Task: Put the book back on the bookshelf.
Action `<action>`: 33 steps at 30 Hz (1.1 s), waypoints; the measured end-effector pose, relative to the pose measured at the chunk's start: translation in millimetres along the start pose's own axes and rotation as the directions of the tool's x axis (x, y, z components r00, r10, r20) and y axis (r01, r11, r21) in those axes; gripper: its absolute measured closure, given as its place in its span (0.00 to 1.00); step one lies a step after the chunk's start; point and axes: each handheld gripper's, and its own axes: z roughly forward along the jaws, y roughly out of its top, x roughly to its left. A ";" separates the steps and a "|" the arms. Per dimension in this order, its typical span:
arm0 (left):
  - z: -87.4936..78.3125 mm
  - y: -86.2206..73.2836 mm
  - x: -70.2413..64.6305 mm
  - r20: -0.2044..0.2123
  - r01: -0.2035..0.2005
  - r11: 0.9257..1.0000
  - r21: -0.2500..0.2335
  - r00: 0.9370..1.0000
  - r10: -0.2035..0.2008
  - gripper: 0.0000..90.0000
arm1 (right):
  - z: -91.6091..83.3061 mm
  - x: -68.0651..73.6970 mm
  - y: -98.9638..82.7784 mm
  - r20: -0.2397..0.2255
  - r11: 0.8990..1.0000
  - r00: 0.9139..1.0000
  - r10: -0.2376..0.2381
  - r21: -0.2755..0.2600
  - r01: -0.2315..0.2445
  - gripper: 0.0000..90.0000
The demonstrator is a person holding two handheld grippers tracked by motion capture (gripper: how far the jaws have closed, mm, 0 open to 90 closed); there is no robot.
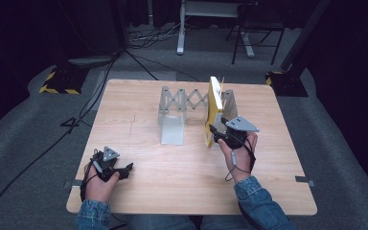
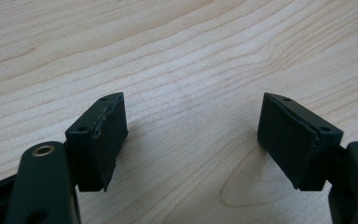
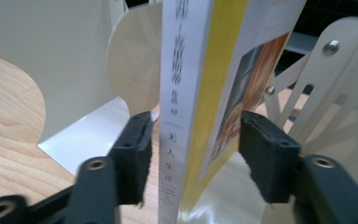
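High view. Wooden table (image 1: pixel 139 187); grey expanding book rack (image 1: pixel 179 103) standing toward the far edge, its scissor links stretched sideways. Yellow book (image 1: pixel 213 109) upright at the rack's right end, spine toward the person, beside the right end plate (image 1: pixel 230 103). Right gripper (image 1: pixel 217 135) at the book's lower near edge; left gripper (image 1: pixel 124 170) low at the near left of the table, well apart from rack and book.

Left gripper view. Black pads (image 2: pixel 103 140) spread wide over bare wood grain, nothing between them. Best left parked there, out of the way.

Right gripper view. Book spine (image 3: pixel 182 107) standing vertical between the two pads (image 3: pixel 137 154), a visible gap on each side; jaws part open, no grip on the book. White rack plate (image 3: pixel 51 60) to the left, scissor links (image 3: pixel 307 93) to the right, glossy base under the book.

Handling note, as a judgement: book apparently set in its slot and let go. Straight withdrawal along the spine's line advised, jaws kept apart, no sideways brush against cover or links, lest the book tip.
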 end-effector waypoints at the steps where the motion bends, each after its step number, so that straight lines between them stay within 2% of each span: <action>1: -0.3 -0.4 0.0 0.002 0.000 1.000 0.001 1.000 0.000 0.27 | -3.0 -0.3 1.5 0.001 1.000 1.000 -0.005 -0.009 0.005 0.44; 3: -1.1 -1.2 -0.1 0.007 0.002 1.000 0.002 1.000 -0.002 0.27 | -9.6 -1.7 4.2 0.005 1.000 1.000 -0.012 -0.025 0.012 0.40; 11: -5.5 -5.7 2.0 0.009 0.002 1.000 0.000 1.000 -0.002 0.26 | -39.9 -18.3 11.5 -0.060 0.998 0.998 -0.003 -0.063 -0.001 0.31; 13: -6.1 -6.4 2.2 0.009 0.005 1.000 0.002 1.000 -0.005 0.26 | -47.5 -24.2 12.1 -0.073 0.999 0.997 -0.008 -0.054 0.004 0.29; 15: -6.4 -6.7 2.3 0.009 0.008 1.000 0.003 1.000 -0.008 0.26 | -54.7 -30.8 11.7 -0.100 0.999 0.995 0.010 -0.051 -0.015 0.28; 17: -6.4 -6.7 2.5 0.011 0.006 1.000 0.003 1.000 -0.006 0.26 | -61.6 -37.7 10.6 -0.107 0.999 0.994 0.020 -0.044 -0.025 0.27; 20: -6.0 -6.0 4.5 0.009 -0.010 1.000 0.005 1.000 0.010 0.25 | -71.6 -49.2 7.2 -0.107 0.999 0.994 0.021 -0.029 -0.025 0.26; 29: -2.1 -2.8 6.1 0.014 -0.002 1.000 0.009 1.000 0.002 0.21 | -97.6 -81.4 -11.7 -0.101 0.999 0.994 0.038 0.019 -0.037 0.24; 33: -0.3 -0.7 7.1 0.015 -0.006 1.000 0.014 1.000 0.006 0.19 | -104.1 -92.7 -23.3 -0.095 0.997 0.994 0.047 0.059 -0.042 0.23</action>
